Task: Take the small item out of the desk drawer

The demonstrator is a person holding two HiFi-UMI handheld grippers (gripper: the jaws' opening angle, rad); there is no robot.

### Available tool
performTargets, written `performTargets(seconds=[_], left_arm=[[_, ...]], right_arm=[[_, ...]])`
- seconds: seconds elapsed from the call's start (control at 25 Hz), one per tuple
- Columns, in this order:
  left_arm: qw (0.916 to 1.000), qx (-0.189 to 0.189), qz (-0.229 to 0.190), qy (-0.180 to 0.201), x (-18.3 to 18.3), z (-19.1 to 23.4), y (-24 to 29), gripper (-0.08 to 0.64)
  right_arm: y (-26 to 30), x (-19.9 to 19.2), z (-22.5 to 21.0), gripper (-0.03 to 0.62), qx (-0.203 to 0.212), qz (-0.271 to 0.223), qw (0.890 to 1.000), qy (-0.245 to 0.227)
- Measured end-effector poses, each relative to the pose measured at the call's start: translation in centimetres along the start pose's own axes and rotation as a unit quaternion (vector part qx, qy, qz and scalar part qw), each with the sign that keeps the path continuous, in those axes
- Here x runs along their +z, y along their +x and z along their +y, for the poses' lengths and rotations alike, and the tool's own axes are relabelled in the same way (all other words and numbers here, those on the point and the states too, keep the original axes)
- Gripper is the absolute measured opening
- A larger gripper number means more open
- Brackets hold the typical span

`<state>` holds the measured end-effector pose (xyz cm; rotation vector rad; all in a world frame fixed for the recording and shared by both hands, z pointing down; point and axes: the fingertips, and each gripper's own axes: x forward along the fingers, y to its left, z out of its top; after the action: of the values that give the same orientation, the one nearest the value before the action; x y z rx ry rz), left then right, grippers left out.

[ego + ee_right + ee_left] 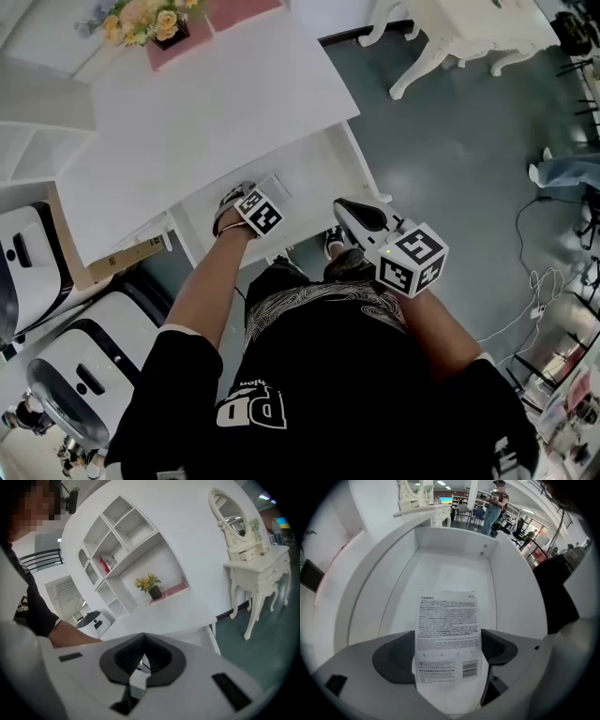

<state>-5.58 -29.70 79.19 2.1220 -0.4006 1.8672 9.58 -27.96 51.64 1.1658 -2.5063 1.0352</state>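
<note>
A person in a black T-shirt stands at a white desk (206, 103) with its drawer (323, 169) pulled open. From above, the left gripper (447, 654) hangs over the drawer, but what it carries is hard to see from there. Its own view shows it: the jaws are clamped on a printed white leaflet (447, 623) with a barcode, which stands upright above the drawer's white floor. The right gripper (142, 658) hovers beside the drawer's front right corner, jaws pressed together with nothing between them. Only its view shows the room beyond: white wall shelves (122, 531), a pot of flowers (149, 584) at the back of the desk, and an ornate white dressing table (255, 569).
</note>
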Motion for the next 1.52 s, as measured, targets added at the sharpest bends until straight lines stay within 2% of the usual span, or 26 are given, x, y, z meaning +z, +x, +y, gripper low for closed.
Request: performTargets(seconds=[0.4,0.52,0.68,0.92,1.08,1.24,1.4,1.52], left_arm=[[0.9967,0.023,-0.07,-0.033,0.4,0.0,-8.3,0.43],[0.9921,0.032,-0.109,-0.053,1.1,0.4,-11.1,0.43],[0.9803,0.046,-0.17,-0.089,1.9,0.9,-15.1,0.43],[0.9514,0.047,-0.258,-0.161,2.0,1.7,-20.1,0.43],[0.93,0.038,-0.31,-0.194,1.7,1.9,-23.3,0.43],[0.9024,0.029,-0.368,-0.223,1.1,2.0,-27.1,0.43],[0.8804,0.023,-0.402,-0.251,-0.2,1.6,-29.3,0.43],[0.8606,0.013,-0.433,-0.268,-1.0,1.2,-30.8,0.43]], right_arm=[[2.0,2.6,3.7,0.009,0.037,-0.017,0.999,-0.032],[2.2,3.1,4.6,0.009,0.044,-0.014,0.998,-0.044],[2.7,3.7,5.9,0.009,0.049,-0.011,0.996,-0.073],[3.7,5.4,7.6,0.009,0.054,-0.015,0.992,-0.109],[4.1,6.8,8.3,0.009,0.057,-0.024,0.991,-0.119],[4.6,7.6,9.5,0.009,0.064,-0.026,0.989,-0.13],[5.2,7.7,10.9,0.009,0.07,-0.029,0.987,-0.141],[5.8,7.6,12.0,0.009,0.072,-0.028,0.985,-0.152]])
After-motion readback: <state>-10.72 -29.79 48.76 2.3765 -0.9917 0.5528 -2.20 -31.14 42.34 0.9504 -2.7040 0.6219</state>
